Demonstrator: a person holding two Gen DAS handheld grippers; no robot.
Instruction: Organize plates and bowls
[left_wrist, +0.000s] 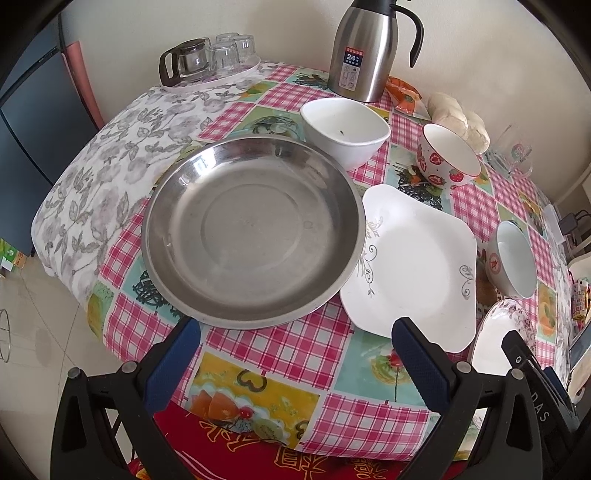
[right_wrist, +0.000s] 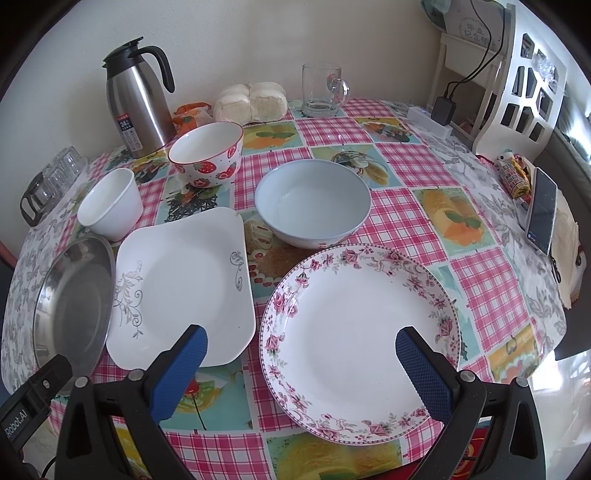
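A steel plate (left_wrist: 251, 232) lies before my open, empty left gripper (left_wrist: 295, 328); it also shows in the right wrist view (right_wrist: 74, 295). A square white plate (left_wrist: 413, 266) (right_wrist: 184, 288) lies to its right. A floral round plate (right_wrist: 358, 339) lies under my open, empty right gripper (right_wrist: 301, 338); its edge shows in the left wrist view (left_wrist: 495, 332). Behind stand a white square bowl (left_wrist: 343, 129) (right_wrist: 110, 203), a strawberry bowl (left_wrist: 447, 155) (right_wrist: 207, 153) and a pale blue bowl (right_wrist: 312, 201) (left_wrist: 511, 258).
A steel thermos jug (left_wrist: 364, 48) (right_wrist: 138, 99), a tray of glasses with a teapot (left_wrist: 210, 59), buns (right_wrist: 251, 101), a glass mug (right_wrist: 323, 90), a phone (right_wrist: 541, 214) and a power strip (right_wrist: 430, 118) stand around the table (left_wrist: 277, 350).
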